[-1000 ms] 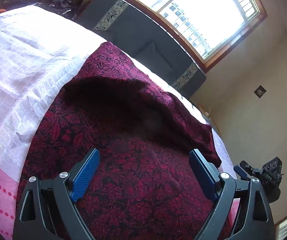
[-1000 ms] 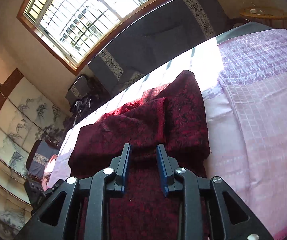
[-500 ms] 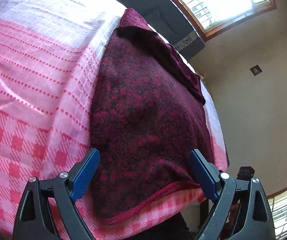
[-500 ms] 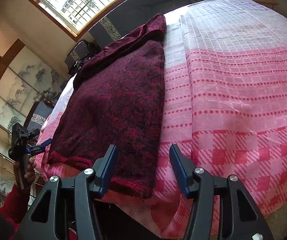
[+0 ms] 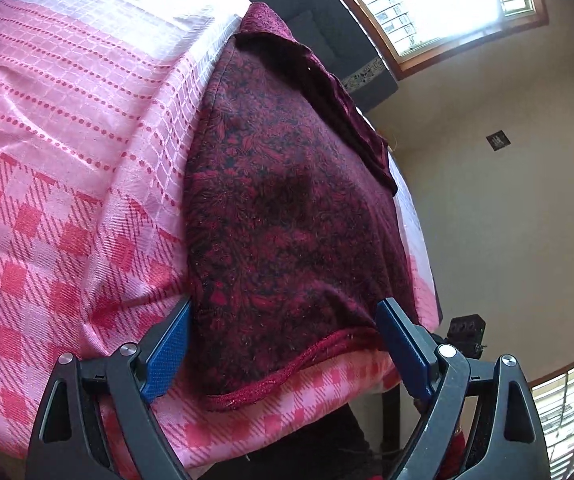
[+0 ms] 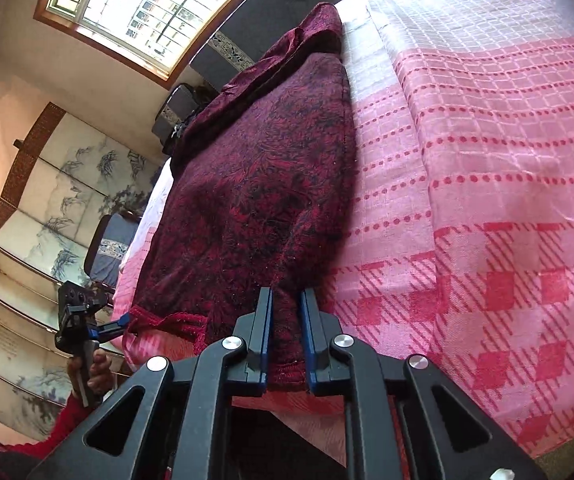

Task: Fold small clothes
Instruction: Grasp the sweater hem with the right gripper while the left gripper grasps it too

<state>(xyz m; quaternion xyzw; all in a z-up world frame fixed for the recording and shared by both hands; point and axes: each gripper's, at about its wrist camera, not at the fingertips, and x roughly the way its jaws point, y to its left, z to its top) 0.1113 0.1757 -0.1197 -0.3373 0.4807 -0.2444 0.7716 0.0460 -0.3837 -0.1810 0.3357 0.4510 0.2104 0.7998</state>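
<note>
A dark red flower-patterned garment [image 5: 287, 200] lies flat on the pink checked bedspread [image 5: 67, 140], its far end folded over. My left gripper [image 5: 283, 306] straddles the near hem at the bed's edge. Its jaws are closing, still wide, with the cloth between them and the pads off it. In the right wrist view the same garment [image 6: 259, 184] runs away from me. My right gripper [image 6: 286, 294] is closing and pinches the hem's near right corner between its pads. The left gripper [image 6: 121, 322], held by a hand [image 6: 95, 368] in a red sleeve, is at the hem's left corner.
The bedspread [image 6: 487, 160] stretches wide to the right of the garment. A dark sofa [image 5: 327, 32] stands under the window beyond the bed. A painted folding screen [image 6: 47, 208], a blue-cushioned chair [image 6: 107, 252] and a black bag [image 6: 179, 108] stand to the left.
Both grippers drew back from over the garment to its near hem at the bed's edge. The right jaws opened wider, then closed on the hem corner. The left jaws narrowed a little.
</note>
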